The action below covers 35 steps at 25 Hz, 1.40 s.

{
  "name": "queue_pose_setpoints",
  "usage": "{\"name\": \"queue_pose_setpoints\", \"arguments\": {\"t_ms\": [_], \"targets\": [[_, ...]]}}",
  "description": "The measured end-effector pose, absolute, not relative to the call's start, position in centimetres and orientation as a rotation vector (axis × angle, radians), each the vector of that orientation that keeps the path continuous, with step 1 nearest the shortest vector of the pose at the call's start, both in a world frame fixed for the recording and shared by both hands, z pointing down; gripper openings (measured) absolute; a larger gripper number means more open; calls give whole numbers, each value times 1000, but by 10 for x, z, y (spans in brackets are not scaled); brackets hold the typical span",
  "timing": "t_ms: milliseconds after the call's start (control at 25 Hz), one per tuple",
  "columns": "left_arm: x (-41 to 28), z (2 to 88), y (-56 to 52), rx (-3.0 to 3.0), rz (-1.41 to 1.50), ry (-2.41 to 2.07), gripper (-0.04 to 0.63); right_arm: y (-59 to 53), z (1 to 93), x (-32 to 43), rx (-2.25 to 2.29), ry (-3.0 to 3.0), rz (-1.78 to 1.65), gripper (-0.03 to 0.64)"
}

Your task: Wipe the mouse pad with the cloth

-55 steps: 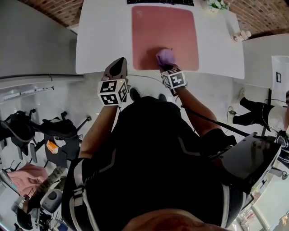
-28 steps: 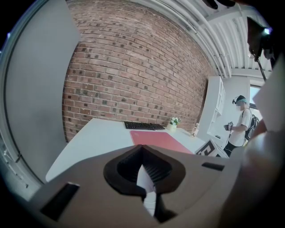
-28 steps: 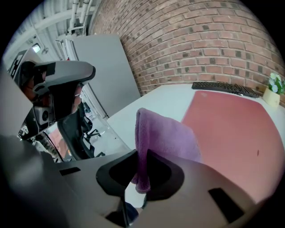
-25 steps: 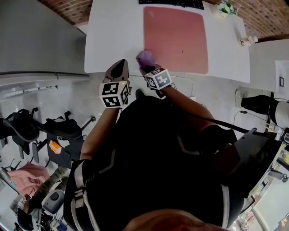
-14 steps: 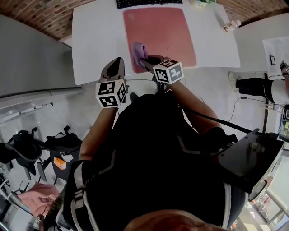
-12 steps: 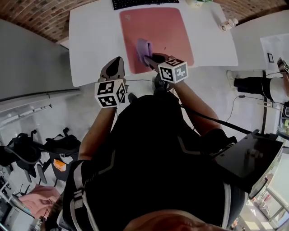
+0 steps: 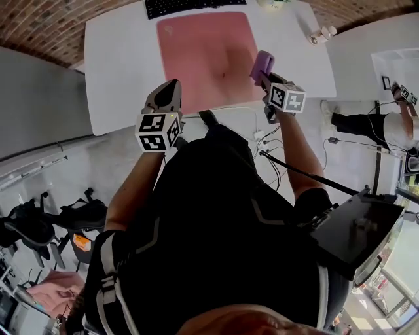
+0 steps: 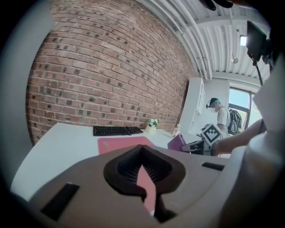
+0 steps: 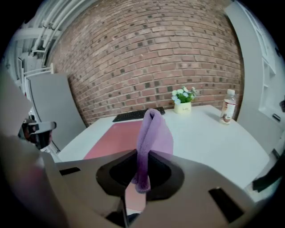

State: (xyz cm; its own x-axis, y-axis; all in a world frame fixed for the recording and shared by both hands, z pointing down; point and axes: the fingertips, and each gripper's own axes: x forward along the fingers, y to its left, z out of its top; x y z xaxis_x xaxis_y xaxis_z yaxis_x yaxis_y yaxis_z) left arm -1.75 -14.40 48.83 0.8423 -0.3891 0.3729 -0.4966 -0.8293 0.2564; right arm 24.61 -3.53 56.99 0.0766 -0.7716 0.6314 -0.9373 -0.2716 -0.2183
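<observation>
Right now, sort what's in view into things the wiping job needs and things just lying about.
Job in hand:
purple cloth, gripped by the right gripper
pink mouse pad

Just lying about:
black keyboard
potted flowers
small bottle

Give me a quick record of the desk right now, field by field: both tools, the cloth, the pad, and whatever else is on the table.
left tool: shut, empty
right tool: shut on cloth
cloth: purple, folded, by the pad's right edge
pad: pink, flat on white table
far side of table: keyboard, flower pot, bottle
</observation>
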Motion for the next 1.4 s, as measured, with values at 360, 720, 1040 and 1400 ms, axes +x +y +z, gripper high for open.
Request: {"name": "queue_pose_setpoints", "arguments": {"t_ms": [360, 720, 1040, 1400], "targets": [[22, 487, -164, 2679, 498, -703, 2, -21, 609, 331, 2056, -1523, 923, 55], [31, 484, -176, 2662, 513, -767, 2, -48, 641, 315, 1920, -1581, 993, 55], [14, 490, -183, 2602, 504, -877, 2, -67, 662, 263, 1727, -1687, 1021, 55], [-8, 483, -185, 2562, 480, -976, 2, -80, 665, 219, 1613, -1773, 1073, 55]]}}
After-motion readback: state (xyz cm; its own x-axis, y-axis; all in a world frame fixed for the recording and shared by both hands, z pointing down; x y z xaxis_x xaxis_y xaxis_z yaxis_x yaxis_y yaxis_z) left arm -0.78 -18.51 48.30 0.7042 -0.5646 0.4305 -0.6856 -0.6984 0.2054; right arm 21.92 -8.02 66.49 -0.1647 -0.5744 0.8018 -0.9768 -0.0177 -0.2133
